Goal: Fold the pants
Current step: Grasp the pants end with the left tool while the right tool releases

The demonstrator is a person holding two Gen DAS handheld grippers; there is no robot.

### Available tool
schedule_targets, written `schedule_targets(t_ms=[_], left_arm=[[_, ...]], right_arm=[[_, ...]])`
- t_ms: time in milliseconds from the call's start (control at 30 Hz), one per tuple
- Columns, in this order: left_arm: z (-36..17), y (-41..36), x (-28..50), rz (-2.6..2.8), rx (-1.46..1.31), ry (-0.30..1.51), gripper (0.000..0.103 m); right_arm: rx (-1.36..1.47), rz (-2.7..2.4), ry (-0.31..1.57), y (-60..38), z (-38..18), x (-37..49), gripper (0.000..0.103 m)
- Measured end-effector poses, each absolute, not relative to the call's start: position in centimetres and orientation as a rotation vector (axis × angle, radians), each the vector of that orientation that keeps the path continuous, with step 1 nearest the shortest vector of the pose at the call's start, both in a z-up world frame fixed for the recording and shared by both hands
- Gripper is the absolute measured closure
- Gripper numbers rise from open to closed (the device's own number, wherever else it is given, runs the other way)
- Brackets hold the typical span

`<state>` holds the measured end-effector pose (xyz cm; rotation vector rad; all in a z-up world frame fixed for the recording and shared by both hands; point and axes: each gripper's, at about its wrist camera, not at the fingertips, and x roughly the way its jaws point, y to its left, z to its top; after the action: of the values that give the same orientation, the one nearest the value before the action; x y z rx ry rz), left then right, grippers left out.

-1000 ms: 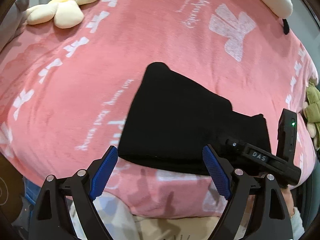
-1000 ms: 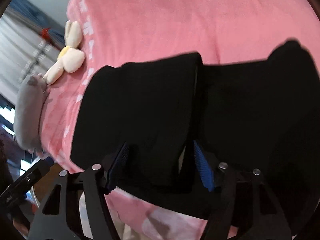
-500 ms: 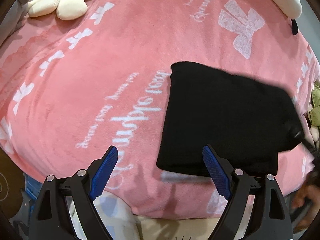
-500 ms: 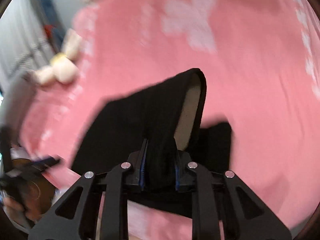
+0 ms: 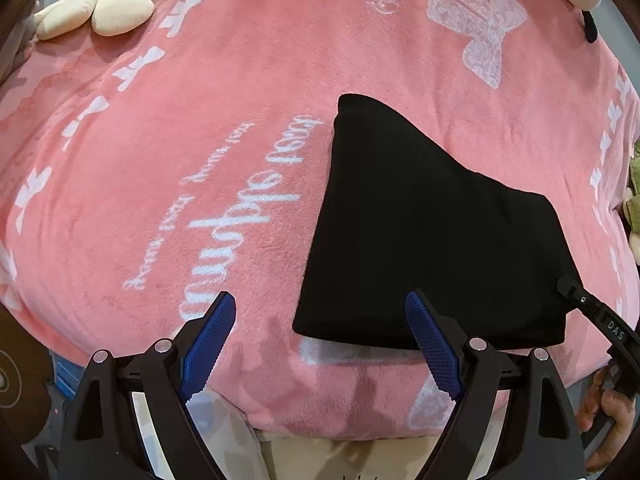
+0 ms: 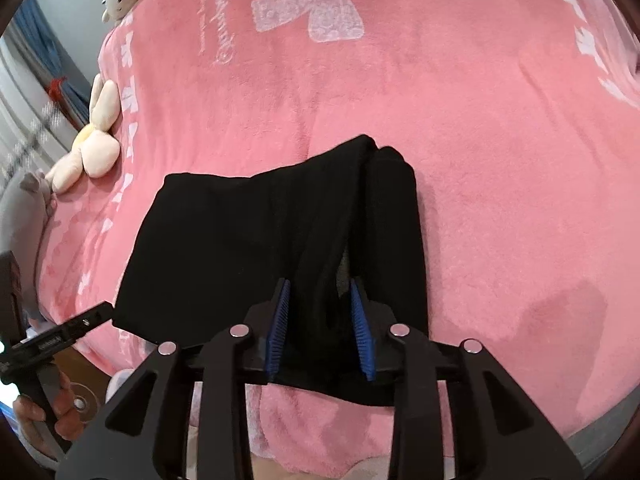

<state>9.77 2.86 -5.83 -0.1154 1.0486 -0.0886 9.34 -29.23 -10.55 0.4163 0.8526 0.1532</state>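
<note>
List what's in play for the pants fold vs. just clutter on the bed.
In play:
black pants
right gripper, around a pants edge
left gripper, open, holding nothing

Clutter:
pink blanket
cream flower plush
grey plush
green plush

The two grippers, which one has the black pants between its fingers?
The right gripper: its fingers straddle a bunched pants edge. The left gripper hangs wide open, empty.

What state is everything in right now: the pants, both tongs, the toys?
Black pants: folded, lying on the pink blanket.
Left tongs: open, empty, beside the pants.
Right tongs: partly closed around a fold of the pants.
Flower plush: lying near the blanket's edge.
</note>
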Motion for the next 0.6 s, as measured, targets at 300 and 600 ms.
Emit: schedule_targets(t_ms=[300, 600], left_arm=[[-4.7, 2.2, 9.4, -0.187, -0.147, 1.013, 0.019], [-3.1, -2.4, 7.7, -0.415, -0.06, 0.952, 0.017]], right_arm=[[0.439, 0.19, 0.871, -28.6, -11.6, 10.7, 0.055], [0.516, 0.203, 0.878, -29.9, -11.4, 9.9, 0.055]])
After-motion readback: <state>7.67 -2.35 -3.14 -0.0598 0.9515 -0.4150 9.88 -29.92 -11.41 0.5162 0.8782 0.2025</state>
